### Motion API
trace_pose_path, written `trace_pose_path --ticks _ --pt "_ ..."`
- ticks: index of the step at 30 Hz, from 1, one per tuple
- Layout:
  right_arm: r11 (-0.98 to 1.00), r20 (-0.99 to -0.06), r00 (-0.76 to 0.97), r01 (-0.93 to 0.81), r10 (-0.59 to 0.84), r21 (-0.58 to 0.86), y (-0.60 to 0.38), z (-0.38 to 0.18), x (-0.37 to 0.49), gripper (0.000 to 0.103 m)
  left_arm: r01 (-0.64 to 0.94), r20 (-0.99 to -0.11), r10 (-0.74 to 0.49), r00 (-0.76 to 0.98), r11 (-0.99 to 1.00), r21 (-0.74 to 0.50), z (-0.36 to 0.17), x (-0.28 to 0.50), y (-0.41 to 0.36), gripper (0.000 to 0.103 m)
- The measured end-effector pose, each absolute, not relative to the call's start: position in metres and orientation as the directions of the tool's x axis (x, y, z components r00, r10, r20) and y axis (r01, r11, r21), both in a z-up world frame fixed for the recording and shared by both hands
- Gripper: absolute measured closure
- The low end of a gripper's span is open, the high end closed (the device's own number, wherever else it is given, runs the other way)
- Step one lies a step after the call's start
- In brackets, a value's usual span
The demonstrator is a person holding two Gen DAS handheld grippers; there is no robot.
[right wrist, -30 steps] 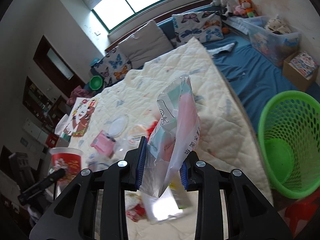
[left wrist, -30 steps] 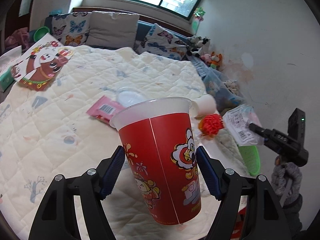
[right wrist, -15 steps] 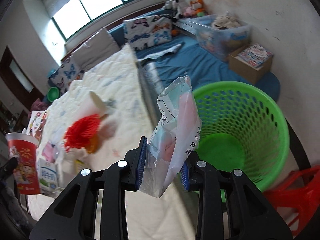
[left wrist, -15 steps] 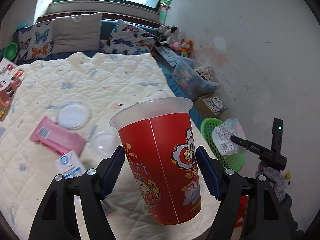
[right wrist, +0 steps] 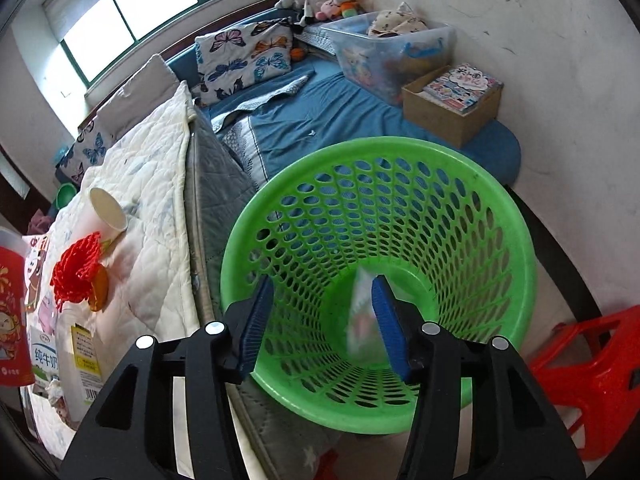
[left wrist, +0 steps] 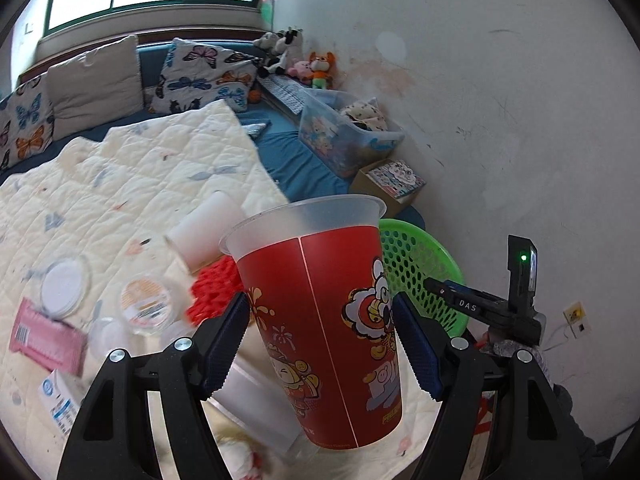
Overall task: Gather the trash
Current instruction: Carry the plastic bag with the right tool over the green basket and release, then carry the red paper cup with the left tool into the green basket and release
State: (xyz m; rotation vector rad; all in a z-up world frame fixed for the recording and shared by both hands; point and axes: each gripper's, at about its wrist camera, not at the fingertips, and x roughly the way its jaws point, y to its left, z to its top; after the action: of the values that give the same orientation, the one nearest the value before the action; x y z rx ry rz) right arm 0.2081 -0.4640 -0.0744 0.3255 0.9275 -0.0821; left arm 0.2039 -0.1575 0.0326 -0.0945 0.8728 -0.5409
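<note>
My right gripper (right wrist: 322,326) no longer pinches the bag (right wrist: 362,312): half a second ago the jaws were clamped on it beside the basket (right wrist: 500,208), and now they are opening right over the basket's mouth. The bag shows as a pale blur against the right pad, inside the green walls, and it looks to be slipping free and dropping in. I judge that 1 piece of trash is as good as collected.

My left gripper (left wrist: 322,340) has swung from over the quilt (left wrist: 120,184) toward the bed's edge, so the basket now shows just behind the cup (left wrist: 320,312). It holds the red cup upright between both blue pads, at a medium spread, the cup's rim tipped slightly away from me.

Both tools point steeply down. The right one hangs above the basket; the left sits above the bed's edge, beside the basket, not yet over it. On the quilt lie a white cup (right wrist: 106,210), a red net (right wrist: 76,268) and a milk carton (right wrist: 44,360), all uncollected.
</note>
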Motion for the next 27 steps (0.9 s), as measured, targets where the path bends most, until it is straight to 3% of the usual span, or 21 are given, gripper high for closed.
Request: trace_pose_path --ticks 9,27 --pt "0.957 -0.767 0.64 0.196 0.04 0.214 -0.475 -0.057 0.173 0.031 0.508 -0.735 -0.512 0.444 0.82 -0.264 0.023 0.227 -0.239 0.032" --pt "0.932 -0.743 0.669 0.26 0.016 0.254 -0.505 -0.064 0.103 0.031 0.559 -0.804 -0.501 0.319 0.785 -0.267 -0.024 0.257 -0.371 0.031"
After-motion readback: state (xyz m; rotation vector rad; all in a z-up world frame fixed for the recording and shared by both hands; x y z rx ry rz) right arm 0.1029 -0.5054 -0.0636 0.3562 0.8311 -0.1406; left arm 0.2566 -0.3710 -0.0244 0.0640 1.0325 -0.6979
